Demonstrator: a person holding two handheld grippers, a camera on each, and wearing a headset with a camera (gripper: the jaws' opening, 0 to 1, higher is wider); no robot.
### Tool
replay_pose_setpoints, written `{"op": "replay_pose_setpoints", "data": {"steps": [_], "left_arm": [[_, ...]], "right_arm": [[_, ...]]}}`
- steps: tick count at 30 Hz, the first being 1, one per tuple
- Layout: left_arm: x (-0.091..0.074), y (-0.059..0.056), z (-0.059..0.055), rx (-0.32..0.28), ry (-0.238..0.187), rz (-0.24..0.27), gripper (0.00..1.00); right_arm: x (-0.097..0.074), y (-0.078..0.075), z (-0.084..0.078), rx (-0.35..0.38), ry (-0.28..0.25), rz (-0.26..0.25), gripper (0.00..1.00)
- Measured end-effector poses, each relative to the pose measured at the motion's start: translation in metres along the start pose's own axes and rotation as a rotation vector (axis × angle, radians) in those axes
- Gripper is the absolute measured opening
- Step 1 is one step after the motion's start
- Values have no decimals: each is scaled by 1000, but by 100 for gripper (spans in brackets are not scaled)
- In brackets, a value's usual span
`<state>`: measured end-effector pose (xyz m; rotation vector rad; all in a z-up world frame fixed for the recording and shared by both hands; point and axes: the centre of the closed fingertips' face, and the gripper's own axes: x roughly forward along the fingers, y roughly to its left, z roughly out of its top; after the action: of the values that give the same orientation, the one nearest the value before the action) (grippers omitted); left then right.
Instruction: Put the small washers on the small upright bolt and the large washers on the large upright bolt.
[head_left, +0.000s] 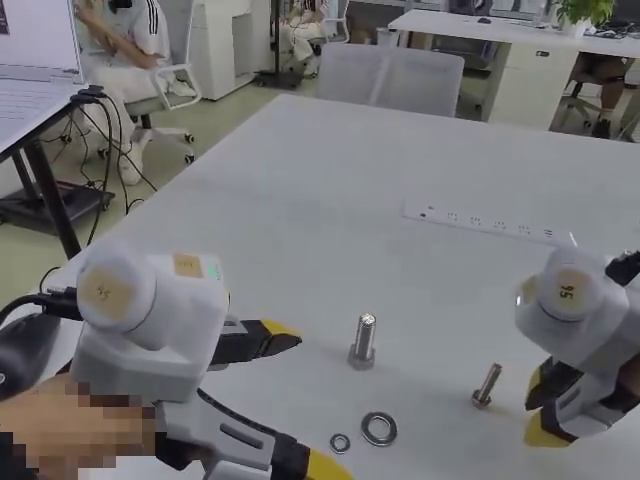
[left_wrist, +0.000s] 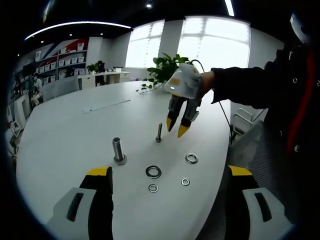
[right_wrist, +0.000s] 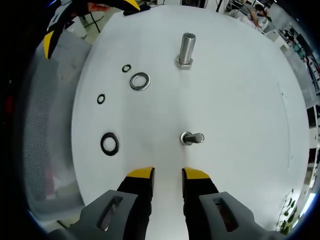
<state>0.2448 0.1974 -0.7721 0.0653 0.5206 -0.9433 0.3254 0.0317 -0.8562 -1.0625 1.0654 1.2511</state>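
A large upright bolt (head_left: 364, 340) and a small upright bolt (head_left: 487, 385) stand on the white table (head_left: 330, 200). A large washer (head_left: 379, 428) and a small washer (head_left: 340, 442) lie flat in front of them. In the left gripper view two large washers (left_wrist: 153, 172) (left_wrist: 191, 158) and two small washers (left_wrist: 153, 188) (left_wrist: 185, 182) lie loose. My left gripper (left_wrist: 170, 172) is wide open, low over the table, short of the washers. My right gripper (right_wrist: 168, 174) is narrowly open with nothing in it, just short of the small bolt (right_wrist: 191, 138).
A white power strip (head_left: 485, 222) lies further back on the table. Grey chairs (head_left: 390, 75) stand at the far edge. People sit at desks in the background, and a desk with cables (head_left: 95, 150) stands at the left.
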Motion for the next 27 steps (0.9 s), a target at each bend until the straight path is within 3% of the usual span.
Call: {"op": "replay_pose_setpoints", "data": {"steps": [15,27], "left_arm": [[-2,-7,5,17,-10,4,93],[-9,-10,8,26,-21,14,93]], "right_arm": [[3,45,23,-69,-27,51,24],[5,70,46,-156,-22,68,24]]}}
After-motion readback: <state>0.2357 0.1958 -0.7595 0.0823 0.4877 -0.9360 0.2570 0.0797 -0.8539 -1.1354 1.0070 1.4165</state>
